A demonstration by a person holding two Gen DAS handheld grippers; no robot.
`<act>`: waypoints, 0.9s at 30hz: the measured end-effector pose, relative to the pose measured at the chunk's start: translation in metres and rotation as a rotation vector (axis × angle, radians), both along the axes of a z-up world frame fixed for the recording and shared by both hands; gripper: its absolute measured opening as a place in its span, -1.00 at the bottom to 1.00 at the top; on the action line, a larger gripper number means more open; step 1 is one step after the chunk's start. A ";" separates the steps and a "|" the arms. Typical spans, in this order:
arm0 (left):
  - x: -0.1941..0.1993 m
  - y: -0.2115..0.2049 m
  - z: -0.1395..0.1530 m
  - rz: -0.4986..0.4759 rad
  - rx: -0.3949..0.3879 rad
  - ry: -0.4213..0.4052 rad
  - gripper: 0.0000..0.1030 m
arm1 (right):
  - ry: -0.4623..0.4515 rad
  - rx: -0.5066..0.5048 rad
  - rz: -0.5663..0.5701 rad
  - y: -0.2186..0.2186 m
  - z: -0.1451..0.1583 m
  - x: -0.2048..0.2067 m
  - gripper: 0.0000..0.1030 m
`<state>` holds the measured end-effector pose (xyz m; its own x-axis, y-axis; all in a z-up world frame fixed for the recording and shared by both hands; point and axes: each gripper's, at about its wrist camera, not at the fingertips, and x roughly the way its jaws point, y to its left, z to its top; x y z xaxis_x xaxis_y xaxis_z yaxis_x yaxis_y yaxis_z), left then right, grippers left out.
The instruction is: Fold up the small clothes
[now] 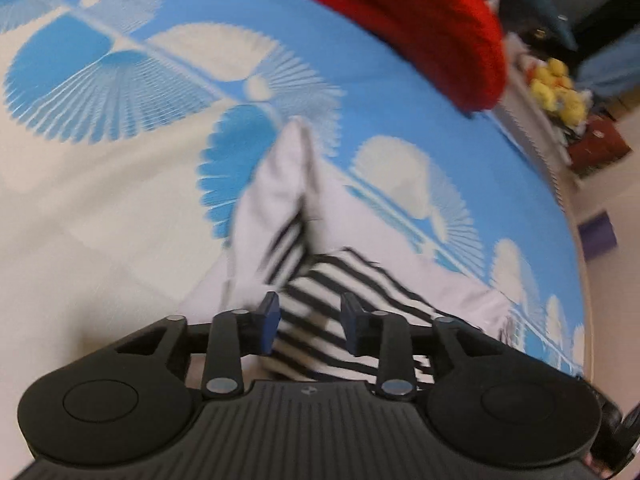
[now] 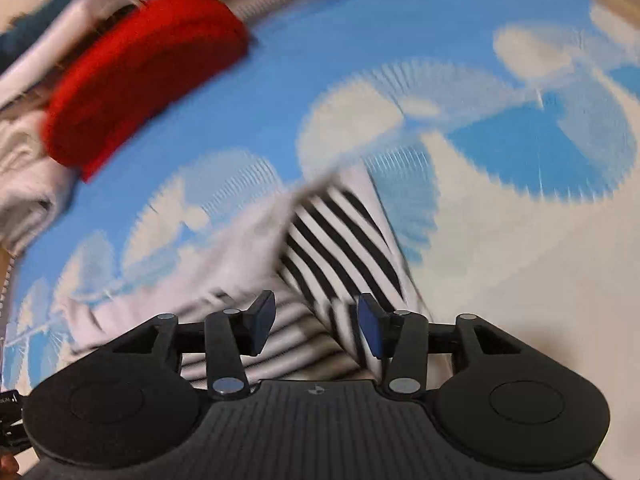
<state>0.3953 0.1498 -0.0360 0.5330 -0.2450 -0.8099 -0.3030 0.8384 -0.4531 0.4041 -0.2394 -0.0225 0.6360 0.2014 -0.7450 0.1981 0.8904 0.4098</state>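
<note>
A small garment of pale lilac cloth with a black-and-white striped panel lies on the blue-and-white patterned bed cover. My left gripper hovers over its striped part with the blue pads apart and nothing pinched between them. In the right wrist view the same garment stretches away from my right gripper, whose jaws stand apart above the striped cloth. The cloth passes under both pairs of fingers; I cannot see either pad pressing on it. Both views are blurred.
A folded red knit lies at the far side of the bed, also seen as the red knit. White and grey clothes are piled beside it. Beyond the bed edge sit yellow toys and a purple block.
</note>
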 end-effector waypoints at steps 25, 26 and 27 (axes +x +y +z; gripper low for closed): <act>0.025 -0.048 -0.003 -0.076 0.138 -0.100 -0.32 | 0.017 0.139 0.219 0.069 -0.006 0.018 0.02; 0.028 -0.049 -0.008 -0.081 0.176 -0.085 -0.34 | 0.018 0.124 0.216 0.069 -0.007 0.021 0.02; 0.031 -0.047 -0.014 -0.086 0.234 -0.059 -0.34 | 0.021 0.107 0.209 0.068 -0.008 0.024 0.02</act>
